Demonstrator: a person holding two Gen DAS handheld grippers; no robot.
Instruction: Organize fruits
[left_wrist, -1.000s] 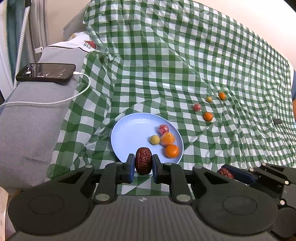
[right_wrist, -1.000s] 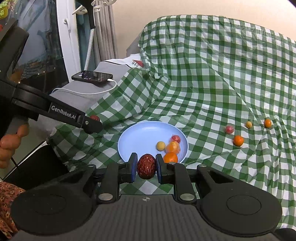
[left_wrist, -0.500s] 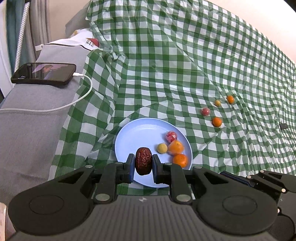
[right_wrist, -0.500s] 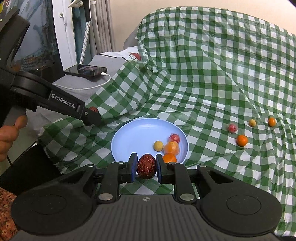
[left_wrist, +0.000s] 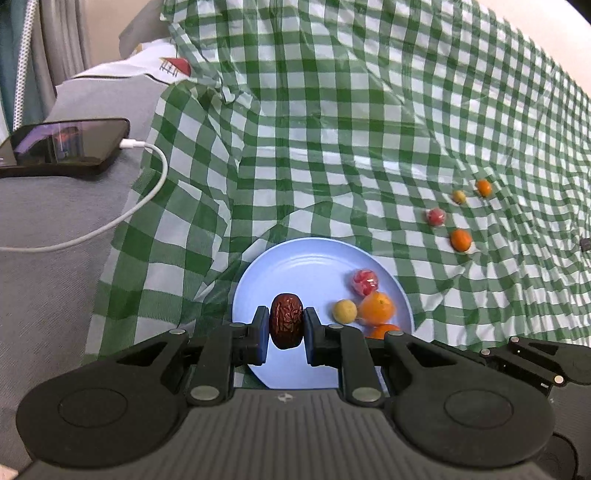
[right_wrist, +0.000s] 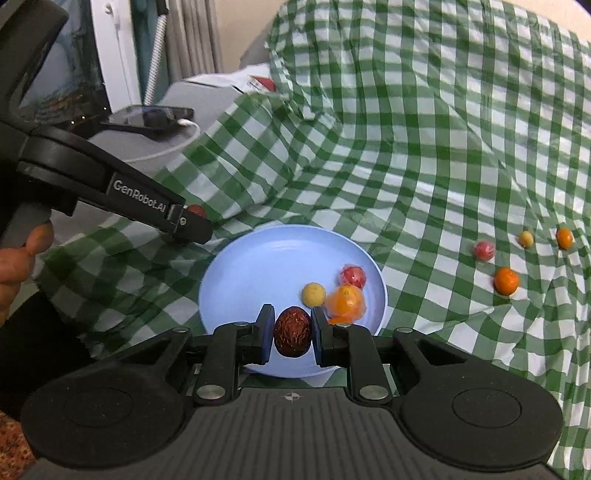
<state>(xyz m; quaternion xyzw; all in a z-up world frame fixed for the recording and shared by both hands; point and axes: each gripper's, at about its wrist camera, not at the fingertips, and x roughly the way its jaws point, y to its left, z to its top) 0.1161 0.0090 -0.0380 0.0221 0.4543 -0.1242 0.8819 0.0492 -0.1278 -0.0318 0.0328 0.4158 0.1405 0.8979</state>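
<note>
My left gripper (left_wrist: 286, 325) is shut on a dark red wrinkled date (left_wrist: 286, 325), held over the near part of a light blue plate (left_wrist: 295, 266). My right gripper (right_wrist: 293, 336) is shut on a second red date (right_wrist: 293, 336) over the near edge of the same plate (right_wrist: 266, 266). On the plate lie a red wrapped fruit (left_wrist: 364, 282), a yellow fruit (left_wrist: 345, 311) and two oranges (left_wrist: 378, 308). Several small fruits lie loose on the green checked cloth to the right, among them an orange (right_wrist: 506, 280) and a red one (right_wrist: 484, 251).
A black phone (left_wrist: 62, 146) with a white cable (left_wrist: 122, 218) lies on a grey cushion at the left. The left gripper's arm (right_wrist: 110, 192) reaches in from the left in the right wrist view. The checked cloth (left_wrist: 369, 129) rises behind the plate.
Both grippers have moved forward over the plate, each still holding its date. The plate and fruits look closer and lower in both views.
</note>
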